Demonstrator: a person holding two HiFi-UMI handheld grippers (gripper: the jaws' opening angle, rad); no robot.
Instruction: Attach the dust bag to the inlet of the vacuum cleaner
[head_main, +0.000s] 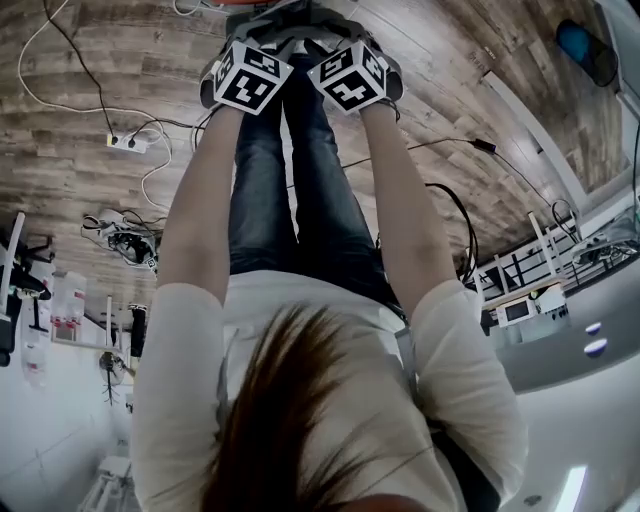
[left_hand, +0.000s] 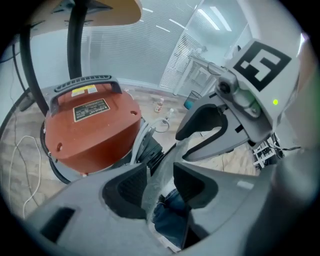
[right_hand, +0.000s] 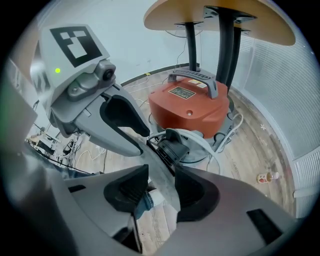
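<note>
Loose between wide-spread pads of left gripper (left_hand: 160, 172): edge of grey dust bag (left_hand: 156, 189). Same on right gripper (right_hand: 161, 171), wide, not pinching. Runs far to black inlet (right_hand: 171, 148), near side of red vacuum cleaner (right_hand: 190, 107).

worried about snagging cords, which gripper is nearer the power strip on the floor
Left. In the head view the left gripper is up and right of the power strip; the right gripper is beyond it, farther right.

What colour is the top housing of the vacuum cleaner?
Orange-red. The vacuum cleaner shows best in the right gripper view.
</note>
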